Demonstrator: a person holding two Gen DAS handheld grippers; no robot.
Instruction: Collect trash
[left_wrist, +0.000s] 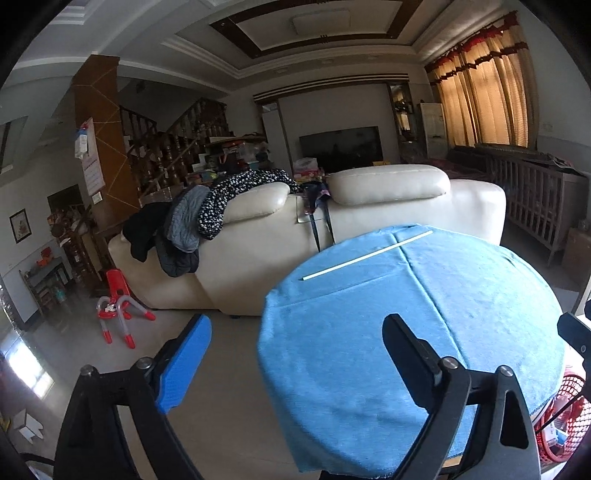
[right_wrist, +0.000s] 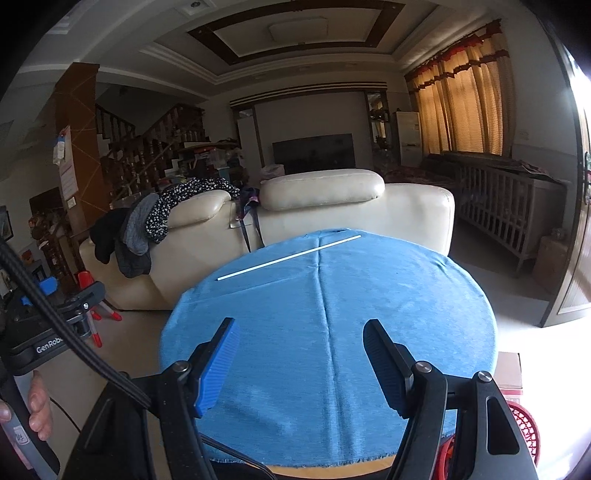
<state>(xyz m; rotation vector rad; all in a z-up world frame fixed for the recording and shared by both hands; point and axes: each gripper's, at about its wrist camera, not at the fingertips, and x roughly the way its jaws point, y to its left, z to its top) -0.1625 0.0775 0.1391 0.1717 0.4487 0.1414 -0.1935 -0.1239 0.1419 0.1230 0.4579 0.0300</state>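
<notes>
L claw (left_wrist: 295, 354) & R claw (right_wrist: 301, 360) agape

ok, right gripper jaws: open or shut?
Open. In the right wrist view the right gripper has its jaws spread wide with bare blue cloth between them, nothing held. The white stick lies untouched, farther off.

Daylight glows amber through the curtains (left_wrist: 484, 92) at the upper right of both views, while the room's left side stays dim. In the right wrist view, glare blows out the right edge. Fisheye distortion bends the edges, with black vignetting at the corners; focus is fairly sharp.
</notes>
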